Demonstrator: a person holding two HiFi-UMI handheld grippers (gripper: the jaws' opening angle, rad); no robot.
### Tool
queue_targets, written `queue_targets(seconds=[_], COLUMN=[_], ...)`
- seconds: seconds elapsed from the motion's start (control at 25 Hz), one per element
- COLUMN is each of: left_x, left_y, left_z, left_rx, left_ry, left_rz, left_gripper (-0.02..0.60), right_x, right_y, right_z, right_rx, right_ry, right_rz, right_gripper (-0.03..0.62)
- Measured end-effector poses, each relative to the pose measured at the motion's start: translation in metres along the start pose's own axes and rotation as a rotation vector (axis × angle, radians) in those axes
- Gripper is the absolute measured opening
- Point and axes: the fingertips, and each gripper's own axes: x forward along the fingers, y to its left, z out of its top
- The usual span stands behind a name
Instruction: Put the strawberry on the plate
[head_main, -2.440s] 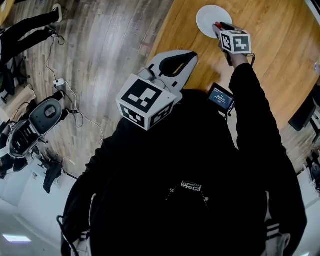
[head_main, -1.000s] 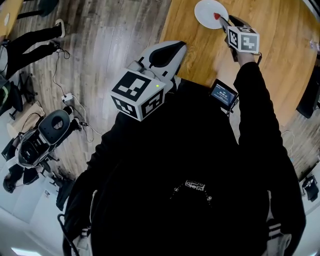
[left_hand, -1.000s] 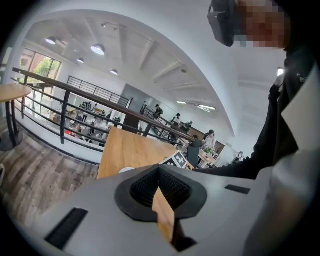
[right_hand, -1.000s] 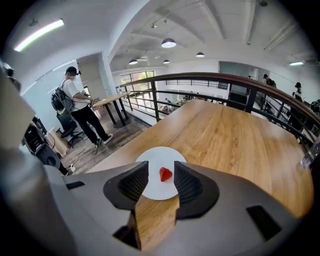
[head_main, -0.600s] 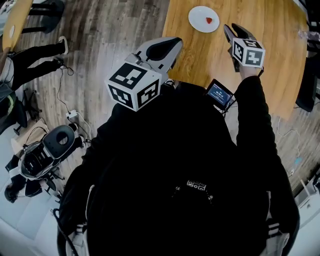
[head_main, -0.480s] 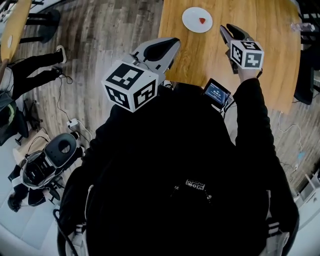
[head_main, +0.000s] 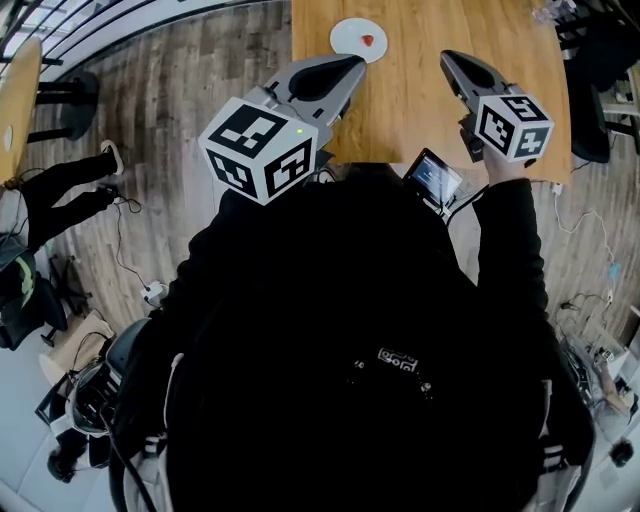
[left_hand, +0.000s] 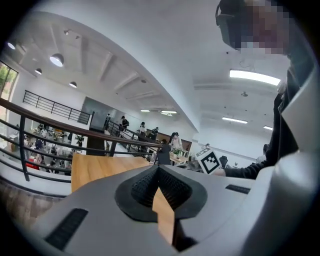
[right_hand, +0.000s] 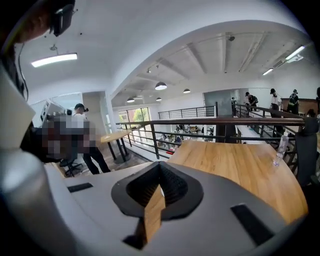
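Overhead, strawberry (head_main: 367, 41) sits on white plate (head_main: 348, 30), small and red, right of plate centre. Plate lies at far edge of wooden table (head_main: 420, 110), well apart from both tools.

Left gripper (head_main: 356, 64): held over table's near left corner, tip aimed toward plate but short of it. Its own view shows the jaws pressed together at the tips, nothing between them.

Right gripper (head_main: 450, 60): raised above table to the right of the plate, clear of it. Jaws closing; tips meet, with only bare tabletop seen through the slit behind them. It carries nothing.

Small lit screen (head_main: 433, 178) sits at near table edge, between the two arms. Clear bottle (right_hand: 281, 145) stands near table's far right side.
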Motion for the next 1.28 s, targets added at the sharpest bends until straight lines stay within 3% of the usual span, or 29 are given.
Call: queue_targets(seconds=[0.12, 0.32, 0.48, 0.72, 1.28], left_x=[-0.002, 0.010, 0.007, 0.001, 0.012], left_y=[0.009, -0.031, -0.035, -0.035, -0.037], left_z=[-0.007, 0.052, 0.063, 0.082, 0.082], left_rx=[0.028, 0.066, 0.108, 0.181, 0.188], left_ry=[-0.040, -0.091, -0.127, -0.185, -0.167], left_rz=[-0.012, -0.056, -0.088, -0.091, -0.090], left_gripper=[0.005, 0.005, 0.005, 0.005, 0.005], right_x=[-0.016, -0.095, -0.108, -0.112, -0.118], right_y=[0.024, 0.037, 0.054, 0.081, 0.090], right_z=[0.000, 0.065, 0.085, 0.120, 0.128], right_rx=[0.018, 0.024, 0.022, -0.080, -0.085], right_ry=[-0.071, -0.158, -0.218, -0.294, -0.320], right_rz=[0.026, 0.020, 0.038, 0.076, 0.083], right_gripper=[0.020, 0.020, 0.020, 0.018, 0.018])
